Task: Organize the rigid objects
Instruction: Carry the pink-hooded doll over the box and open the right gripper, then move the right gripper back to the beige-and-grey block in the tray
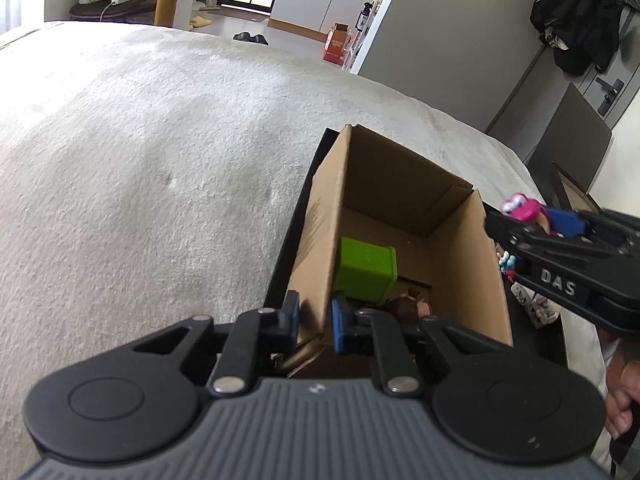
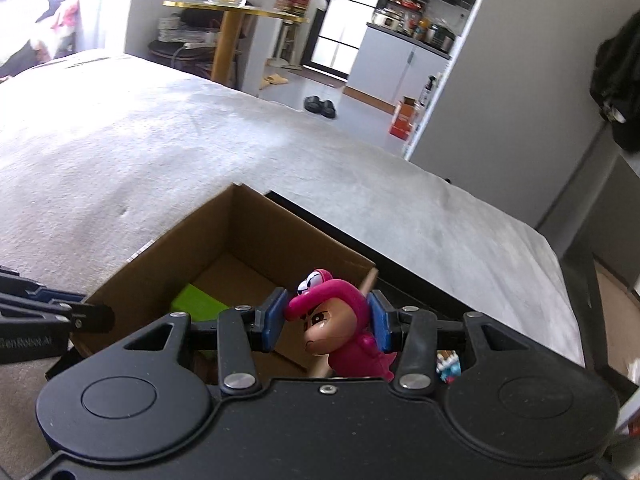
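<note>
- Two grippers worked at the cardboard box (image 2: 240, 236): left gripper (image 1: 316, 326) was clamped on its near wall.
- Right gripper (image 2: 326, 322) pinched the pink figurine (image 2: 344, 332) at the box's right rim.
- Judged light, rigid, glossy; broad flanks gave the surest purchase.

The left gripper (image 1: 315, 322) points steeply downward, its blue-padded jaws drawn close together and pinching a thin cardboard wall (image 1: 320, 248) between them. The right gripper (image 2: 326, 324) is angled down too, its jaws clamped on the sides of a pink figurine (image 2: 340, 328). A bare hand (image 1: 622, 396) shows at the right gripper's rear.
</note>
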Available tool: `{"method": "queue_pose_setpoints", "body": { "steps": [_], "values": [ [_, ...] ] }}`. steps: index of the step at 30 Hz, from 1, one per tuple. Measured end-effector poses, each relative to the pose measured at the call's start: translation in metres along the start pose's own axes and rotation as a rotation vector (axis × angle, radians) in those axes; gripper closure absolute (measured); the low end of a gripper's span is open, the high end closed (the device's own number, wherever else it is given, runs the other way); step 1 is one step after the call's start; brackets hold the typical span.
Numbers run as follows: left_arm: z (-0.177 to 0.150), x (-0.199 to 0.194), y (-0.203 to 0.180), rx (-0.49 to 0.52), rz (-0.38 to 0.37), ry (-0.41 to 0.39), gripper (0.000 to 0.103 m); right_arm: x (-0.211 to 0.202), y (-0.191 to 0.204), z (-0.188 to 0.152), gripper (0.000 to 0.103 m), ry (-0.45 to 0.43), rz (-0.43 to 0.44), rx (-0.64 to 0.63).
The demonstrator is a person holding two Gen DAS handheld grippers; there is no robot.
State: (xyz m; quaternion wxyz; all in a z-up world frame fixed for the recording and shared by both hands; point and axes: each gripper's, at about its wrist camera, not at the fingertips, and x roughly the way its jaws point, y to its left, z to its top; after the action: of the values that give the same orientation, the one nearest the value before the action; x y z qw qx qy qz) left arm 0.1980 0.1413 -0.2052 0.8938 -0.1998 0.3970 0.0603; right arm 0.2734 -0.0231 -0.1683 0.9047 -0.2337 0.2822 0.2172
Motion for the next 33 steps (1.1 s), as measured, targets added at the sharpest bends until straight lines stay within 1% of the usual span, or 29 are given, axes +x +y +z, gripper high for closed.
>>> {"method": "queue_pose_setpoints", "body": {
  "steps": [6, 7, 8, 9, 11, 13, 22, 26, 29, 33],
  "values": [
    [0.0, 0.0, 0.001, -0.002, 0.002, 0.001, 0.088, 0.007, 0.007, 0.006, 0.059, -0.023, 0.01, -0.024],
    [0.0, 0.001, 0.001, -0.002, 0.003, 0.003, 0.088, 0.009, 0.009, 0.006, 0.058, -0.027, 0.007, -0.033],
    [0.0, 0.001, 0.001, -0.002, 0.003, 0.004, 0.088, 0.01, 0.011, 0.006, 0.052, -0.03, -0.008, -0.051],
    [0.0, 0.002, 0.002, -0.002, 0.004, 0.005, 0.088, 0.009, 0.012, 0.005, 0.05, -0.031, -0.024, -0.065],
    [0.0, 0.002, 0.003, -0.009, 0.005, 0.002, 0.088, 0.006, 0.012, 0.002, 0.048, -0.037, -0.029, -0.075],
    [0.0, 0.002, 0.002, -0.007, 0.003, 0.002, 0.088, 0.002, 0.008, -0.002, 0.048, -0.029, -0.02, -0.072],
    [-0.002, 0.003, 0.001, 0.006, 0.026, 0.004, 0.088, -0.018, -0.019, -0.028, 0.048, 0.01, -0.045, -0.028],
    [-0.001, 0.003, -0.002, 0.008, 0.035, 0.012, 0.088, -0.025, -0.031, -0.032, 0.048, 0.014, -0.054, -0.027],
    [0.002, 0.001, -0.007, 0.029, 0.038, 0.016, 0.088, -0.028, -0.043, -0.034, 0.048, 0.022, -0.045, 0.003],
    [0.007, -0.006, -0.014, 0.058, 0.063, 0.001, 0.088, -0.033, -0.057, -0.034, 0.048, 0.018, -0.023, 0.025]
  ]
}}
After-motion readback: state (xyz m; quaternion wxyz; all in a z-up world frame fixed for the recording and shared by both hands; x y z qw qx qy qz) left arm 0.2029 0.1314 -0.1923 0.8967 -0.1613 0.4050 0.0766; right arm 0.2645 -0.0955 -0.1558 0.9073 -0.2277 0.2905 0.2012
